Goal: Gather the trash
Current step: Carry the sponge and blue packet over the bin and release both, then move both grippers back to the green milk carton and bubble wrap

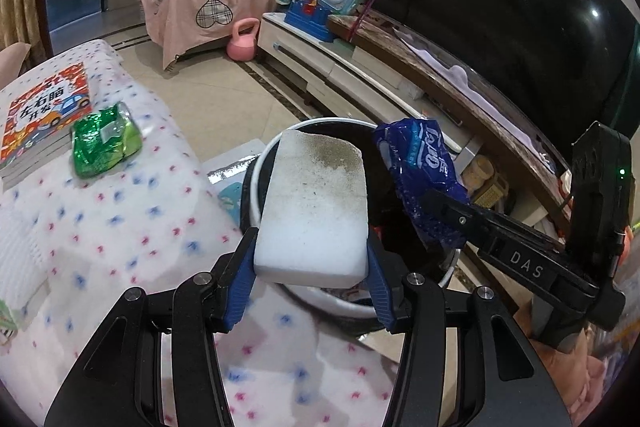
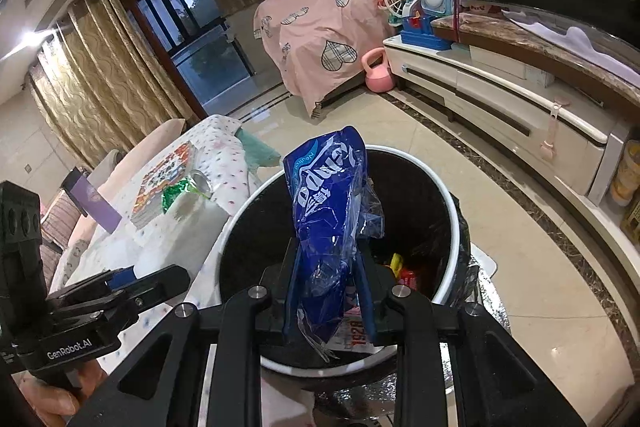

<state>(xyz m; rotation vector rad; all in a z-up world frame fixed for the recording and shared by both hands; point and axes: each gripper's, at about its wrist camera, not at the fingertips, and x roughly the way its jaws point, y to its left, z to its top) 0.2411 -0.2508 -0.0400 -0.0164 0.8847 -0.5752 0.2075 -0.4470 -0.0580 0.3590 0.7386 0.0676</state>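
My left gripper [image 1: 312,259] is shut on a dirty white sponge block [image 1: 316,203] and holds it over the near rim of the round trash bin [image 1: 260,163]. My right gripper [image 2: 330,291] is shut on a crumpled blue plastic wrapper [image 2: 332,211] and holds it above the bin's open mouth [image 2: 240,223]. The wrapper [image 1: 420,175] and right gripper also show at the right of the left wrist view. The bin has a black liner with some colourful trash at its bottom [image 2: 404,271]. A crumpled green wrapper [image 1: 106,139] lies on the table beside a book.
The table has a white dotted cloth [image 1: 120,227] and a stack of children's books [image 1: 44,119]. A white TV cabinet [image 2: 500,95] with a large television runs along the right. A pink kettlebell [image 2: 378,71] and pink-covered furniture [image 2: 320,27] stand behind.
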